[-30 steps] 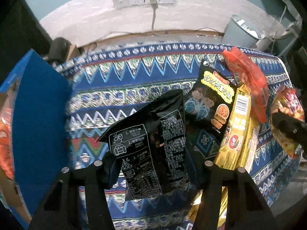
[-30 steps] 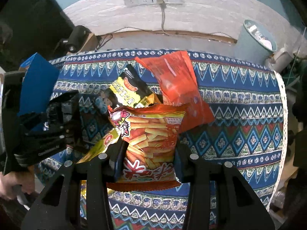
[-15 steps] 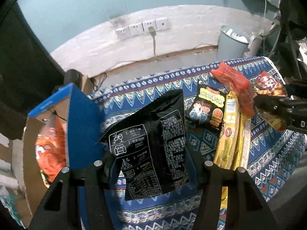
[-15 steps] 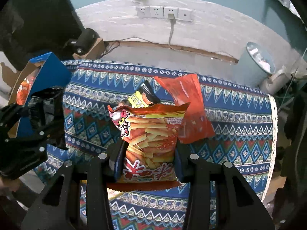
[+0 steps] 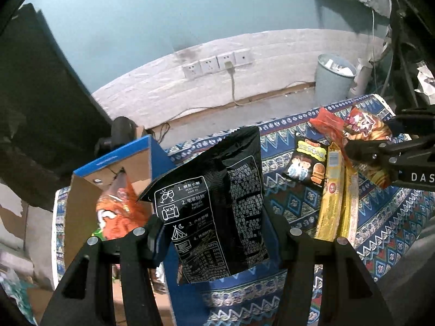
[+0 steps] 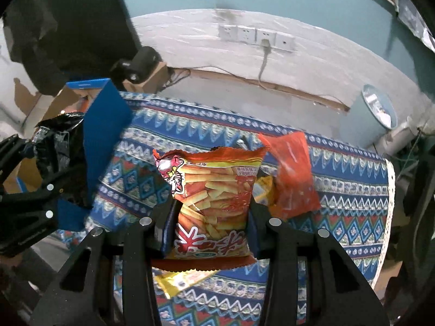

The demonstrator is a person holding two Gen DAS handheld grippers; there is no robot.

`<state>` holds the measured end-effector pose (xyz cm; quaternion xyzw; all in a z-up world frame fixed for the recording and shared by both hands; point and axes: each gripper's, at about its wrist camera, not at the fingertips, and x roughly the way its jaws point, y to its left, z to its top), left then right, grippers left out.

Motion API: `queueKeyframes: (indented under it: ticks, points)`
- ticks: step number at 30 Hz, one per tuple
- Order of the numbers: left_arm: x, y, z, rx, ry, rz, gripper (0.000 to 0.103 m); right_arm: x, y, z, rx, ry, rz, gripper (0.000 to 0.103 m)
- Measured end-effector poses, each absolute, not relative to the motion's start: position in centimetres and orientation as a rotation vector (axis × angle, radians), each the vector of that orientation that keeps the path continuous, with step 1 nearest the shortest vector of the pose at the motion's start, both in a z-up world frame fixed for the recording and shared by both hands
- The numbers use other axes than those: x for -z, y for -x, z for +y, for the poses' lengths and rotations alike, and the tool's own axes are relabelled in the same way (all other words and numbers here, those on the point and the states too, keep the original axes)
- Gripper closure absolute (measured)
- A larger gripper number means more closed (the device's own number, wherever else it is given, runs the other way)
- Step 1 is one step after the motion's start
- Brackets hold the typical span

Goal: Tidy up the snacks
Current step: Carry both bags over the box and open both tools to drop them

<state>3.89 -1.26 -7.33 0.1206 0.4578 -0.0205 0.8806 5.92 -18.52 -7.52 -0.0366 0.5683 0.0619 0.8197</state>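
L gripper point(image 5: 217, 233) clamps 1 black bag point(image 5: 217, 203), R gripper point(image 6: 209, 225) clamps 1 fries bag point(image 6: 214, 190), 1 blue box point(image 5: 119, 179)

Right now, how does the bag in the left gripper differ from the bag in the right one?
The black snack bag in the left gripper is dark, showing its white-printed back; the red fries bag in the right gripper is bright, showing its pictured front. The black snack bag hangs beside the blue cardboard box; the red fries bag hangs over the patterned tablecloth. Both are sealed, upright, and clamped near the bottom.
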Motion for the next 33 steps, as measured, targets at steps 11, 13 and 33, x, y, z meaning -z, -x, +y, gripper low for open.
queueKeyframes:
  ticks: [11, 13, 33]
  points:
    - [5.6, -2.3, 2.2, 0.021, -0.22, 0.921, 0.044, 6.2, -6.7, -13.3, -0.218, 0.117, 1.181, 0.062]
    - [5.4, -2.2, 2.8, 0.014, -0.216, 0.917, 0.044, 5.9, -6.9, -12.3, -0.233, 0.125, 1.174, 0.062]
    - [4.6, -0.8, 11.2, -0.104, -0.126, 0.904, 0.044, 4.6, -9.6, -2.4, -0.369, 0.182, 1.133, 0.062]
